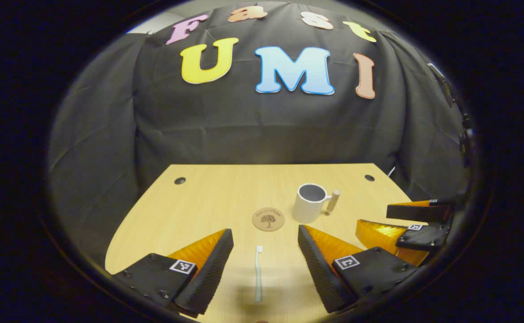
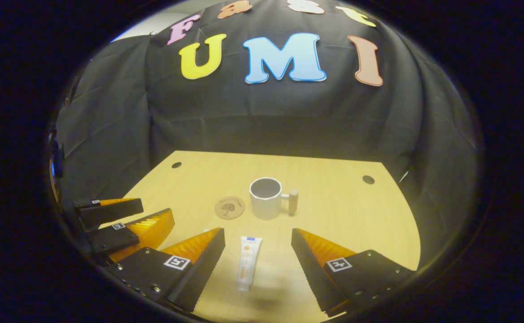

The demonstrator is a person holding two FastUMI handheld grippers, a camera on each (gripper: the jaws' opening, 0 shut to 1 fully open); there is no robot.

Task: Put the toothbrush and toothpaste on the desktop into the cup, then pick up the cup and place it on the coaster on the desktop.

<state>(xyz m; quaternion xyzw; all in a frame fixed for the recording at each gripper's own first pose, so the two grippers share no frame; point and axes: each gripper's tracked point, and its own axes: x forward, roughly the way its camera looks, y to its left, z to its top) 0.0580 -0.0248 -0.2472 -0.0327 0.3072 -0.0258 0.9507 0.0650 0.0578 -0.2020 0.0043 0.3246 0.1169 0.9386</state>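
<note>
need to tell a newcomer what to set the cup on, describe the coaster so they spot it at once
On the light wooden desktop before the black cloth wall, find the white cylindrical mug with a wooden handle. Just beside it, on the side away from the handle, lies the round flat brown coaster. It alone is a flat disc, printed with a dark tree.

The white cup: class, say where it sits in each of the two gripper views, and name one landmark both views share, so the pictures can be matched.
Left gripper view: the white cup stands right of centre on the table, handle to the right, beyond that gripper's right finger.
Right gripper view: it stands near the centre, handle again to the right.
Shared landmark: the round coaster, just left of the cup in both.
</note>
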